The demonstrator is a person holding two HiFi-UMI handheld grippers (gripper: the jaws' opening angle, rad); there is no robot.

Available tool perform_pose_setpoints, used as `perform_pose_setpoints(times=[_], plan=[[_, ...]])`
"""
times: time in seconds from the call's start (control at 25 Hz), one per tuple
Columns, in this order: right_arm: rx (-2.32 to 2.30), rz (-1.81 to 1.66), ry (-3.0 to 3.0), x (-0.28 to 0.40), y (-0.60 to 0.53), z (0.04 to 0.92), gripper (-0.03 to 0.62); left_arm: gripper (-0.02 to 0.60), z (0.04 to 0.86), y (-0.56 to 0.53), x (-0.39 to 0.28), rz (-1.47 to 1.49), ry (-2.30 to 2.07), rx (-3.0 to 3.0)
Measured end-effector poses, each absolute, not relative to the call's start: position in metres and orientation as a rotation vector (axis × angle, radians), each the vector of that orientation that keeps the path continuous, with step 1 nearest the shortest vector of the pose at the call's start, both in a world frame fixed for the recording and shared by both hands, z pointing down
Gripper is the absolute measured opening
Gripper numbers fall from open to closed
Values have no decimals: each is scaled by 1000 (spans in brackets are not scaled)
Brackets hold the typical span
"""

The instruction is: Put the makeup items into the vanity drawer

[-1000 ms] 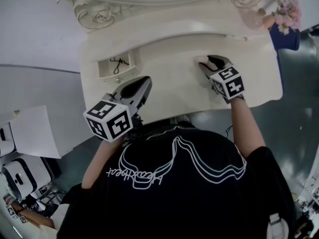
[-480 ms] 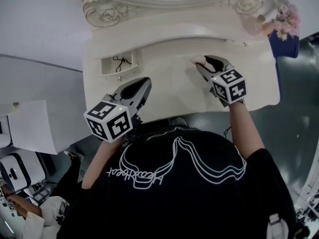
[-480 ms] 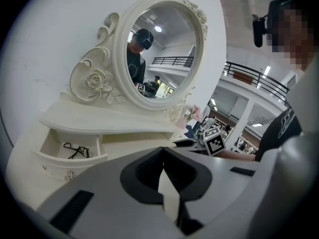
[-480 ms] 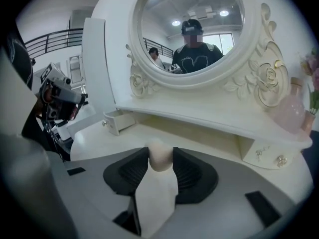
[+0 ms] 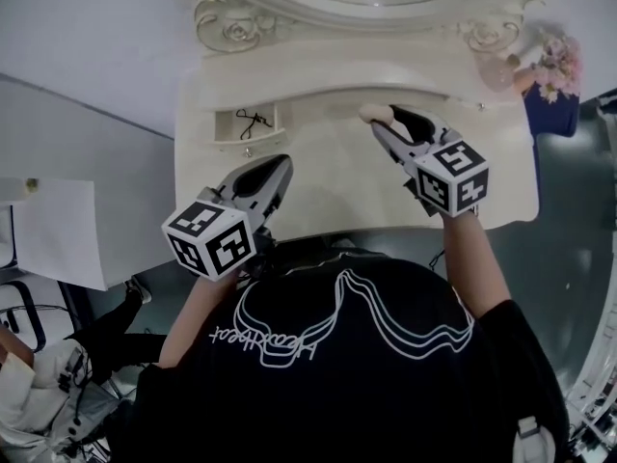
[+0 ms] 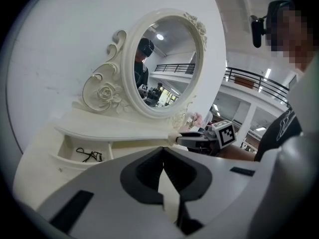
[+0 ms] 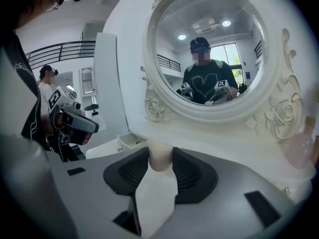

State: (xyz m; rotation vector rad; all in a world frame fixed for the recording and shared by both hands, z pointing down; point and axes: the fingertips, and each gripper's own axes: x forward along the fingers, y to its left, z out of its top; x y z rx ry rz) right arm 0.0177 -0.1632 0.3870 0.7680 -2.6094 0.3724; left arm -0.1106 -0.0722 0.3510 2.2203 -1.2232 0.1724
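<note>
Both marker cubes, the left cube (image 5: 207, 237) and the right cube (image 5: 453, 177), bear black-and-white square patterns; white looping script on the person's black shirt (image 5: 289, 340) runs upside down and I cannot read it. At far left a plain white sheet (image 5: 58, 234) lies off the worktop (image 5: 328, 177); next comes the small drawer (image 5: 224, 131), pulled open under the raised shelf (image 5: 366, 70) at the worktop's left end, with a thin black tangle (image 5: 253, 119) lying in it; just in front of the drawer, on the person's side, the left tongs (image 5: 280, 170) hang over the worktop and point up toward the drawer's right side, their pads pressed together with nothing between them. Well to the right, the right tongs (image 5: 384, 122) are clamped on the makeup item (image 5: 371, 114), a pale, rounded, egg-like piece held above the worktop; its length seems to run along the tongs, its blunt end poking past the tips toward the shelf and the carved mirror frame (image 5: 227, 32), up and leftward in the head view; bare worktop and the shelf's front edge lie between it and the drawer. At far right are pink flowers (image 5: 554, 56) and a dark blue thing (image 5: 549, 104) by the worktop's corner.
</note>
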Motion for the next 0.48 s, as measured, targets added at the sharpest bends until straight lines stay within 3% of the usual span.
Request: perform_pose_setpoints(times=[0.48], plan=[[542, 229, -2726, -83, -142, 337, 158, 7, 344, -57, -175, 64, -1368, 2156]])
